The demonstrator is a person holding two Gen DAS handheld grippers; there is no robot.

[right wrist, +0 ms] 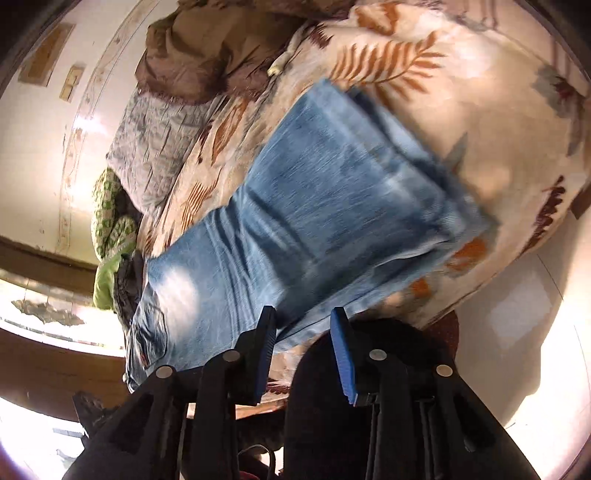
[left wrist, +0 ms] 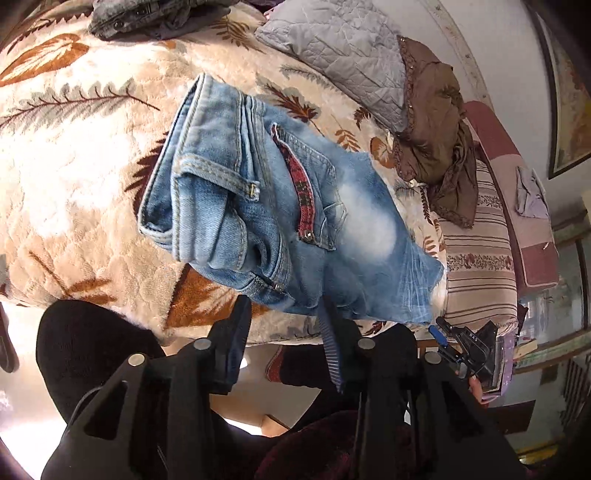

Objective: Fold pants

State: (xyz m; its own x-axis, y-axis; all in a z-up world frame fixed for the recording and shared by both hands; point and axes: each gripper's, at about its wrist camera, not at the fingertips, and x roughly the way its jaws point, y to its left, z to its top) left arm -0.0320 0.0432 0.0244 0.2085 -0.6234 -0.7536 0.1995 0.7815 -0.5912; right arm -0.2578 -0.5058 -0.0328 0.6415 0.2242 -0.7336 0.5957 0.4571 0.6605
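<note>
**Both grippers clear of the folded jeans**

Nearest the lens in each wrist view stand the tongs: the left gripper (left wrist: 286,321) and the right gripper (right wrist: 303,332) each hold their jaws partly apart with nothing between the pads, poised at the near edge of the denim without pressing on it.

The jeans (left wrist: 280,206) lie on the leaf-patterned blanket (left wrist: 74,166) covering the bed, close to its near edge. The waistband end, with a red plaid trim (left wrist: 301,184) at the pocket, bunches at the left; the legs (right wrist: 351,192) are already doubled over in flat layers at the right. Denim of this kind is probably fairly heavy and stiff, with a rough surface that should not slip; it likely keeps a crease but sags when lifted by one point. A sound hold would be the thick seams or the waistband, through all layers at once.

Farther off rest a grey quilted pillow (left wrist: 340,48), a brown garment (left wrist: 436,136) and a dark grey garment (left wrist: 147,14).
</note>
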